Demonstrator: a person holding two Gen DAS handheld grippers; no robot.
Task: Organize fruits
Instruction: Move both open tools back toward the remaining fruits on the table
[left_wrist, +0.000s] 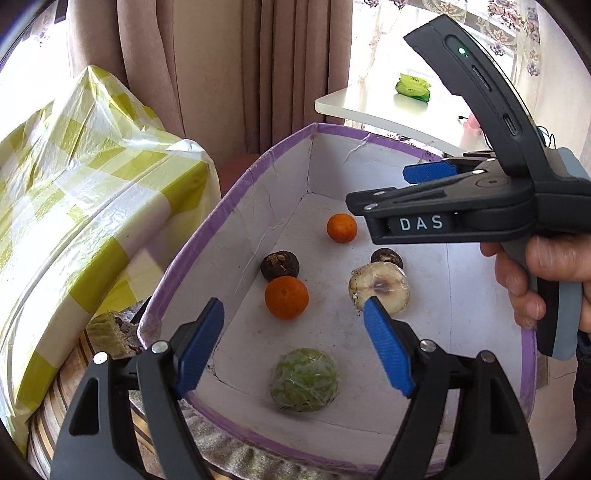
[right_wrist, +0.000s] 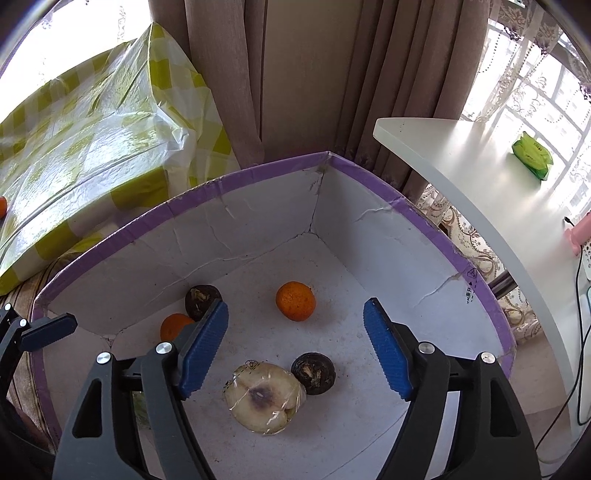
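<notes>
A white box with a purple rim (left_wrist: 236, 192) (right_wrist: 258, 171) holds the fruit. Inside lie two oranges (left_wrist: 286, 297) (left_wrist: 341, 228), two dark brown round fruits (left_wrist: 280, 264) (left_wrist: 386, 256), a pale cut fruit in plastic wrap (left_wrist: 384, 286) (right_wrist: 264, 397) and a green wrapped fruit (left_wrist: 303, 380). My left gripper (left_wrist: 294, 306) hangs open over the box's near side, above the green fruit, with nothing between its pads. My right gripper (right_wrist: 296, 307) (left_wrist: 391, 192) is open too, above the pale fruit and one dark fruit (right_wrist: 313, 373), held by a hand (left_wrist: 535, 273).
A yellow-checked plastic cover (left_wrist: 85, 177) drapes a surface to the left, with another orange (right_wrist: 2, 206) on it. A white table (right_wrist: 461, 177) with a green packet (right_wrist: 532, 155) stands to the right. Curtains (right_wrist: 295, 74) hang behind the box.
</notes>
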